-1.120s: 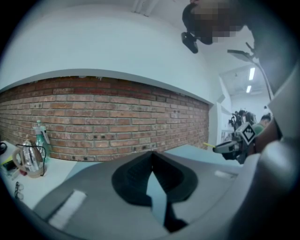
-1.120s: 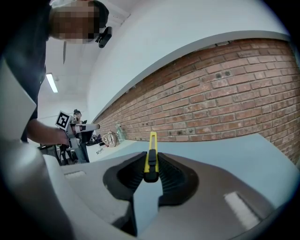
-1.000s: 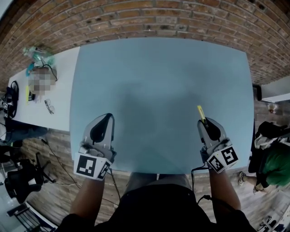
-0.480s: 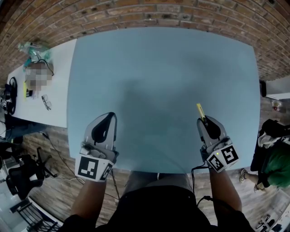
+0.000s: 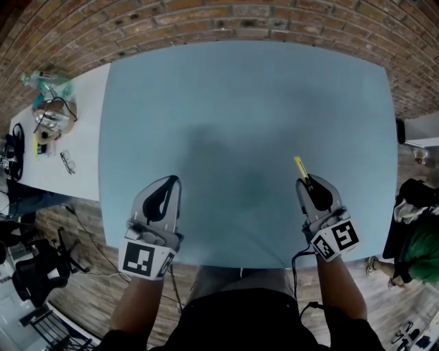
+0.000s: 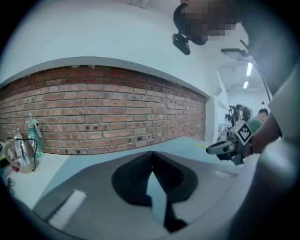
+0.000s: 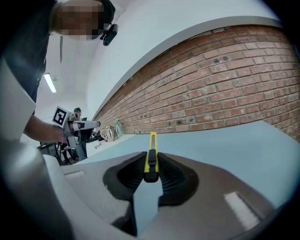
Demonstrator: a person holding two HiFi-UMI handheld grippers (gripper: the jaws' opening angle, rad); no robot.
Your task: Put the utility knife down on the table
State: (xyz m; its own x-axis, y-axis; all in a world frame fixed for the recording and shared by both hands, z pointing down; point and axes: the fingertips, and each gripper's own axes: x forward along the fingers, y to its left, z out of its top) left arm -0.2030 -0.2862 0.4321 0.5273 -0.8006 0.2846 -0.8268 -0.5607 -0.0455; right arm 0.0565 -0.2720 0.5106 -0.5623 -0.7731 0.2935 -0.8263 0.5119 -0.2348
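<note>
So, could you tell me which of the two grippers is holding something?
The right gripper: its jaws pinch the yellow knife, which sticks out ahead. The left gripper has its jaws together on nothing.

Your table: plain pale blue-grey. Your utility knife: yellow body, black slider. Left gripper and right gripper: grey shells, black ribbed pads, black-and-white square markers. Wall: red-brown brick, pale mortar lines. Side table: white. Floor: brown wood planks.
</note>
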